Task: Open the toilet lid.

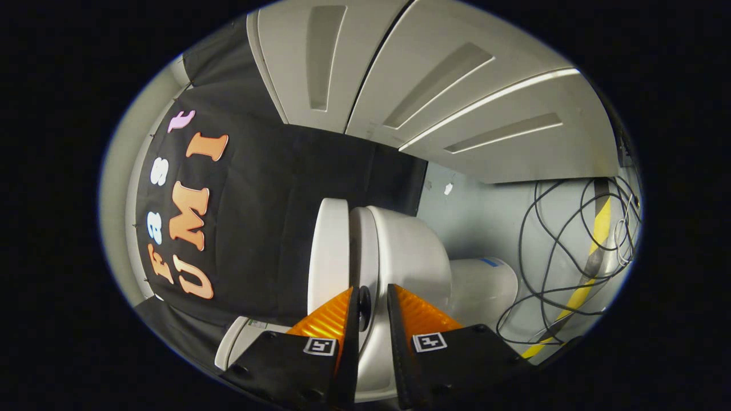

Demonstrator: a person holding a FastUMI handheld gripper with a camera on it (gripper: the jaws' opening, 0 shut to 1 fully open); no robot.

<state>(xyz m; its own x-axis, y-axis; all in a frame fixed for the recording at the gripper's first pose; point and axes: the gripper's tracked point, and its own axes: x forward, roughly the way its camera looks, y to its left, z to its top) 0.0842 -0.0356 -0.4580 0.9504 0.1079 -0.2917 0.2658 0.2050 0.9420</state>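
Observation:
The view is rolled onto its side. The white toilet bowl [411, 257] lies just beyond my fingers, with its pedestal [485, 285] reaching toward the floor. The white lid [328, 251] stands as a slab a thin gap away from the seat [364, 251], on the side away from the floor. My gripper [372, 311] has its fingers close together. A white rim with a small black bumper [364, 302] fills the gap between them. The lid's edge runs behind the outer side of one finger [349, 325]. Whether both fingers press on the rim is not visible.
A white box-like part [245, 337], perhaps the tank, sits beside the fingers. Loose black cables [559, 257] and a yellow-black tape strip [594, 251] lie on the floor past the pedestal. Grey panelled walls [434, 85] rise behind, and black cloth hangs by the lid.

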